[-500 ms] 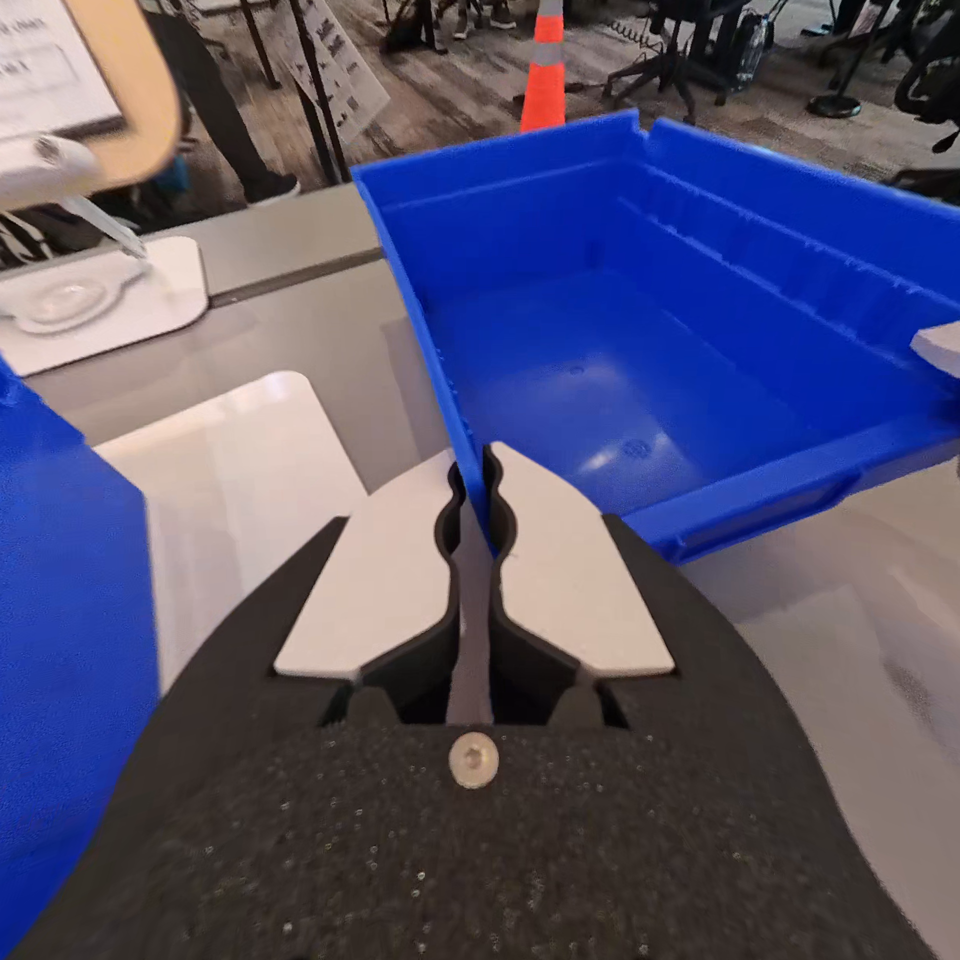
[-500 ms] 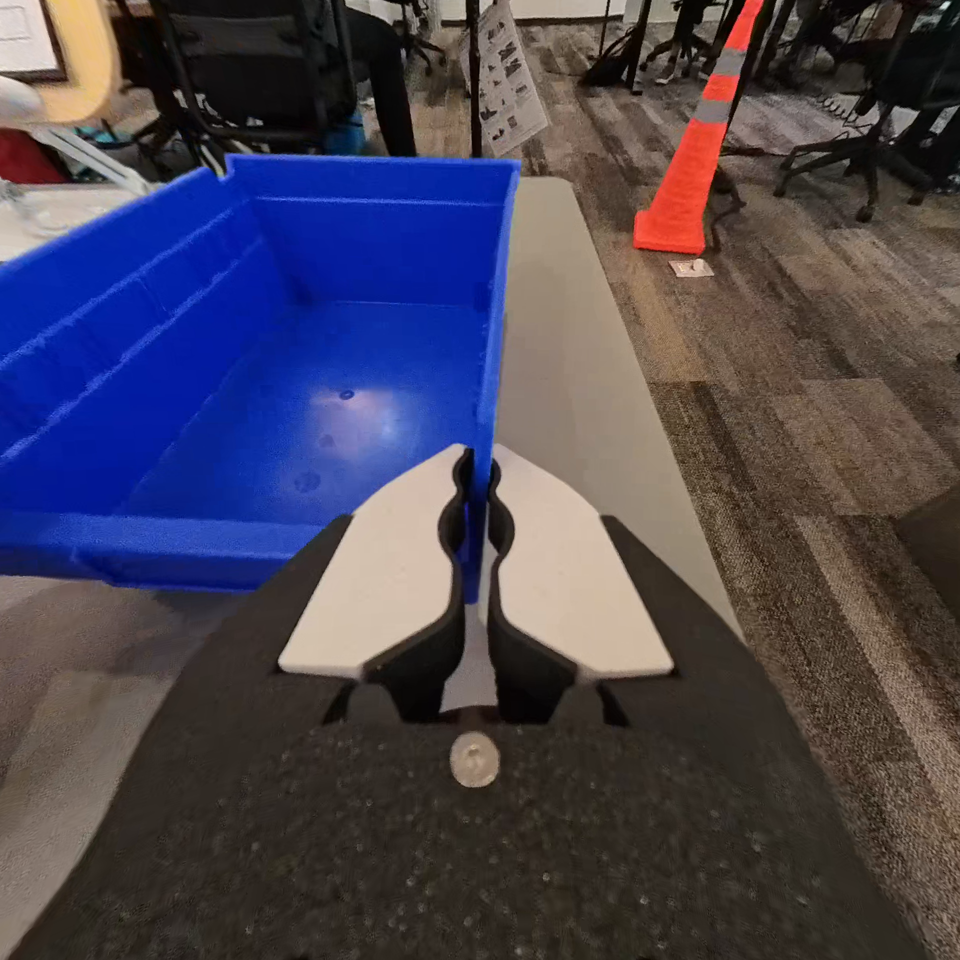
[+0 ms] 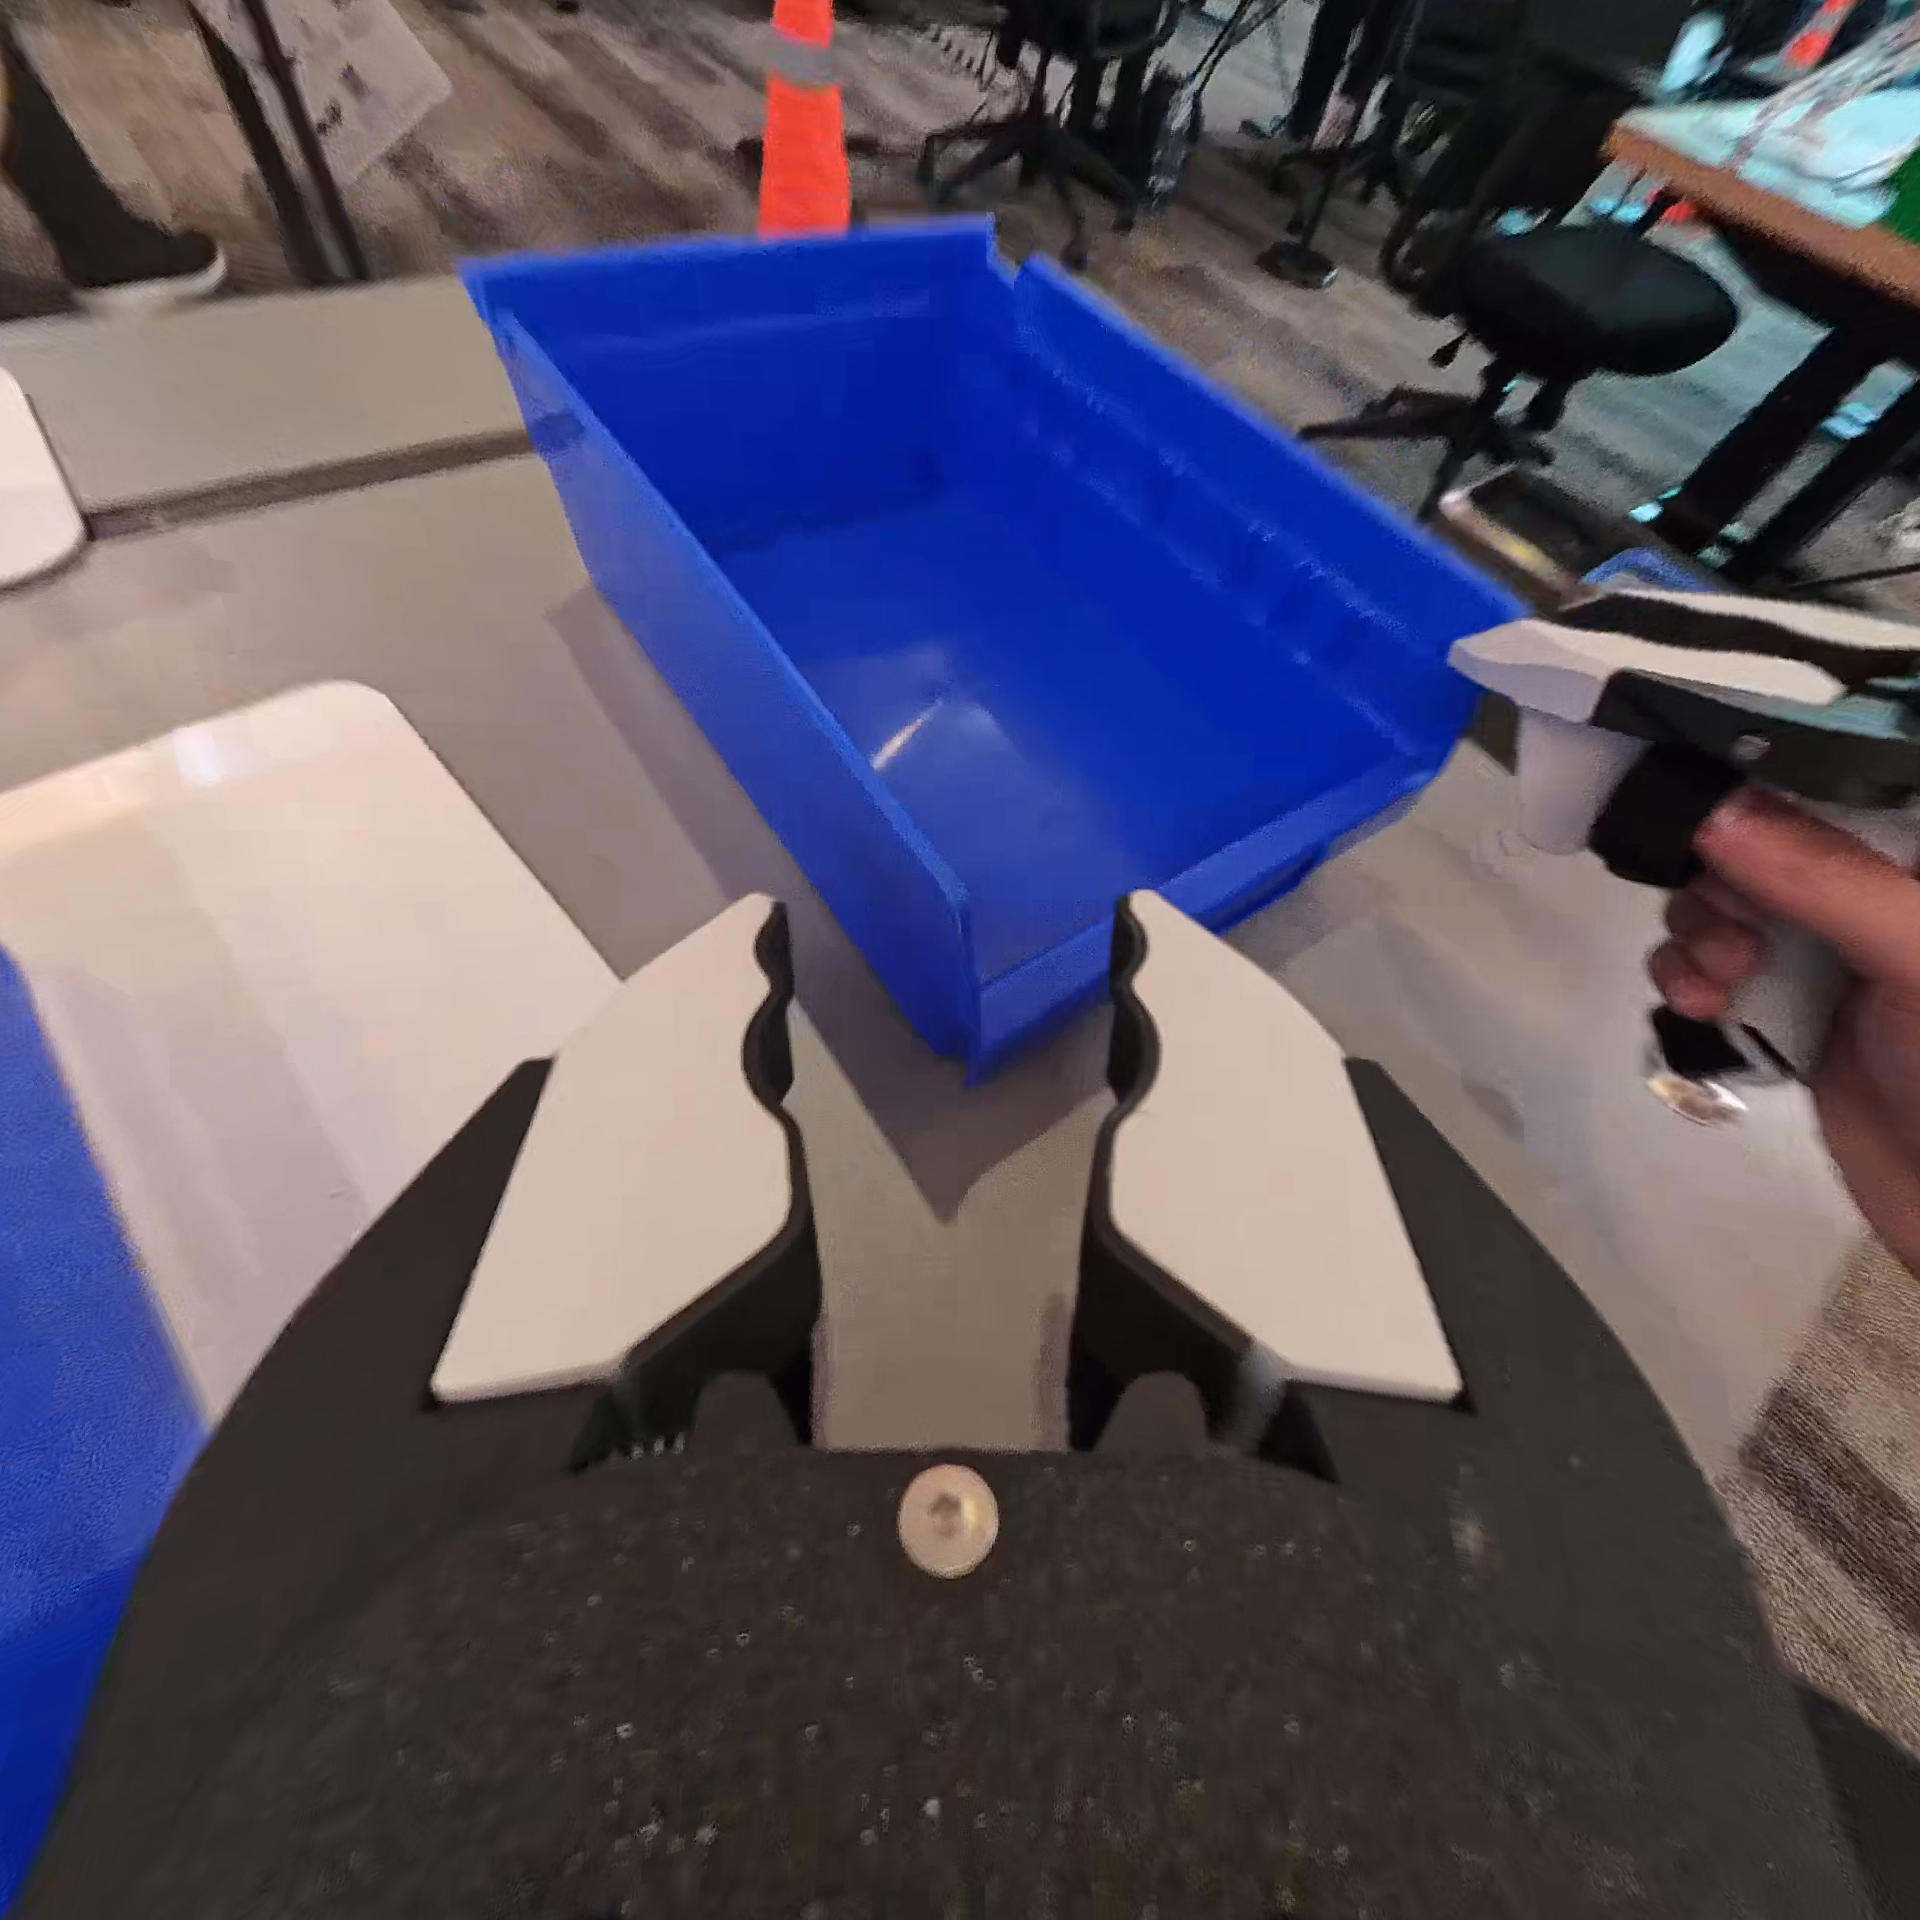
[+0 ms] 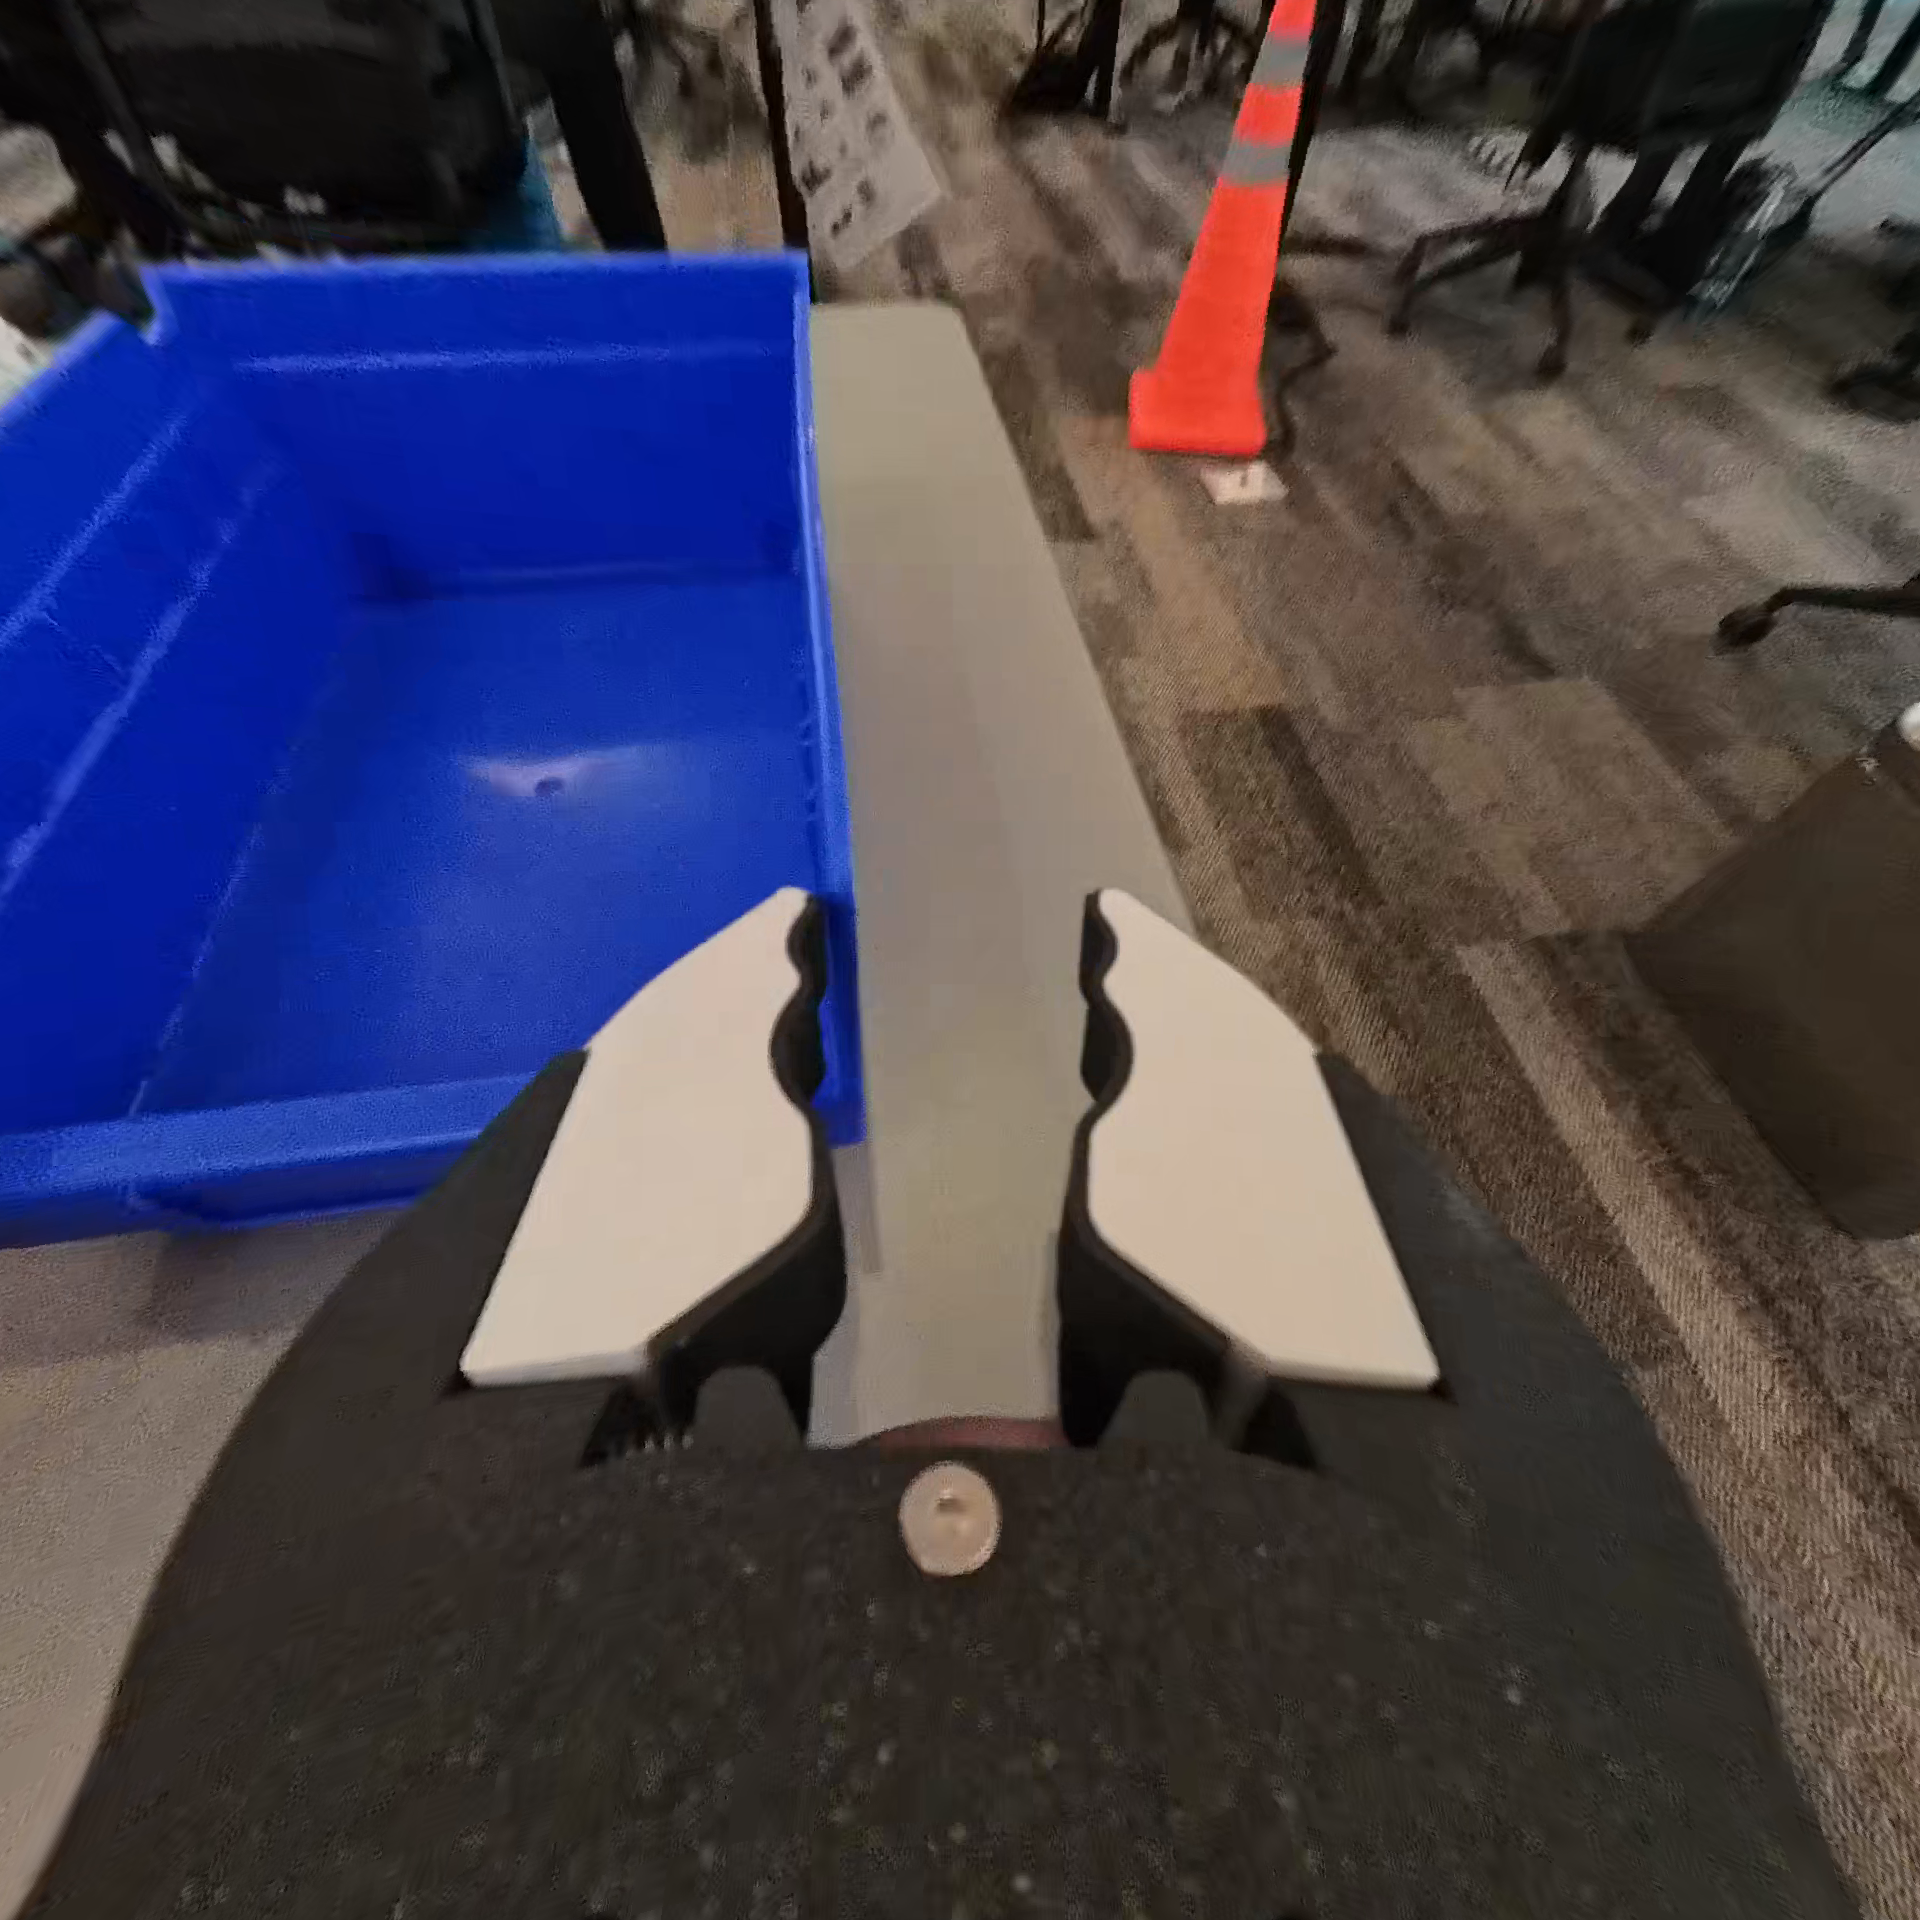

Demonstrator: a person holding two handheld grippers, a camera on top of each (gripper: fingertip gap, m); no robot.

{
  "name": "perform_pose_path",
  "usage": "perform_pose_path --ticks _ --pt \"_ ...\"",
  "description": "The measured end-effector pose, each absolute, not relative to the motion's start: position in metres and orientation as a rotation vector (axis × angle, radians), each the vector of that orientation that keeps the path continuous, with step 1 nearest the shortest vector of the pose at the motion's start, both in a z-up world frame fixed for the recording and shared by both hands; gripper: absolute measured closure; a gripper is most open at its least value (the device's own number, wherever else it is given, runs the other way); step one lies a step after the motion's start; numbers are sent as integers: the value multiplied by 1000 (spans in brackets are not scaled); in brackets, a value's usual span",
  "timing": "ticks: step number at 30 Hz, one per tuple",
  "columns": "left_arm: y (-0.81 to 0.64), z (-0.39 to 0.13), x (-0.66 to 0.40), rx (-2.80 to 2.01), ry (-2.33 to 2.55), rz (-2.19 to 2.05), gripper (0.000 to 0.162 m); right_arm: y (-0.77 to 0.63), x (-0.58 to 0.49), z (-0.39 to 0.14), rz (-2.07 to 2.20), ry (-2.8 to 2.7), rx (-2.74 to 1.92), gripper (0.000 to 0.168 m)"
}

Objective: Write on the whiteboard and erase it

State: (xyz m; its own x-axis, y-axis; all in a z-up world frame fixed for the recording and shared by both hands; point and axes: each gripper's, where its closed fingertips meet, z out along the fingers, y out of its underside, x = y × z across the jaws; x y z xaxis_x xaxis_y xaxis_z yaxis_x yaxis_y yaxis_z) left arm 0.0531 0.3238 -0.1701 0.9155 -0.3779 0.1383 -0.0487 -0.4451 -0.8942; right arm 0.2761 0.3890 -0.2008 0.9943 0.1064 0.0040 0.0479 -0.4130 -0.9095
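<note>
I'm backing both empty, spread-fingered grippers, left gripper (image 3: 948,961) and right gripper (image 4: 954,951), off the blue bin (image 3: 1039,665), swinging toward the whiteboard (image 3: 260,935) without clipping its rim.

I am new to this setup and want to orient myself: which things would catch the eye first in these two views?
First the large empty blue bin on the grey table, straight ahead of the left gripper and to the left of the right gripper; both grippers are open and hold nothing. Next the orange traffic cone standing on the floor beyond the table. A white board lies flat on the table, left of the bin.
</note>
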Motion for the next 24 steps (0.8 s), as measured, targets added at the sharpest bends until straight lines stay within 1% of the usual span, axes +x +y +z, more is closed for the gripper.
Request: perform_pose_path --ticks 3,7,8,10,13,14,16,18,20,22,23,24 --pt "284 -123 23 -1937 357 -455 100 378 273 -155 61 -133 -1805 111" --pt "234 -80 -56 -1848 356 -370 98 358 217 -101 195 -234 -1627 107" --pt "225 -77 -82 -1835 344 -294 98 351 193 -90 243 -279 -1595 106" --pt "209 -79 -145 -1800 282 -68 98 338 146 -73 292 -342 -1549 93" --pt "191 -111 -229 -1841 144 193 100 308 70 -65 409 -353 -1536 90" --pt "186 -129 -245 -1890 99 201 99 293 38 -69 494 -371 -1541 88" --pt "179 -161 -266 -1955 6 150 97 263 -19 -96 600 -410 -1600 87" --pt "175 -177 -276 -1957 -63 95 95 237 -67 -135 634 -502 -1709 88" --pt "176 -185 -281 -1966 -77 76 98 223 -95 -166 587 -585 -1796 88" --pt "181 -202 -283 -2033 -75 61 98 223 -106 -187 525 -573 -1859 94" --pt "183 -209 -283 -2052 -85 44 100 225 -109 -196 499 -551 -1892 98" --pt "185 -216 -281 -2069 -88 8 109 227 -109 -204 459 -526 -1918 108"
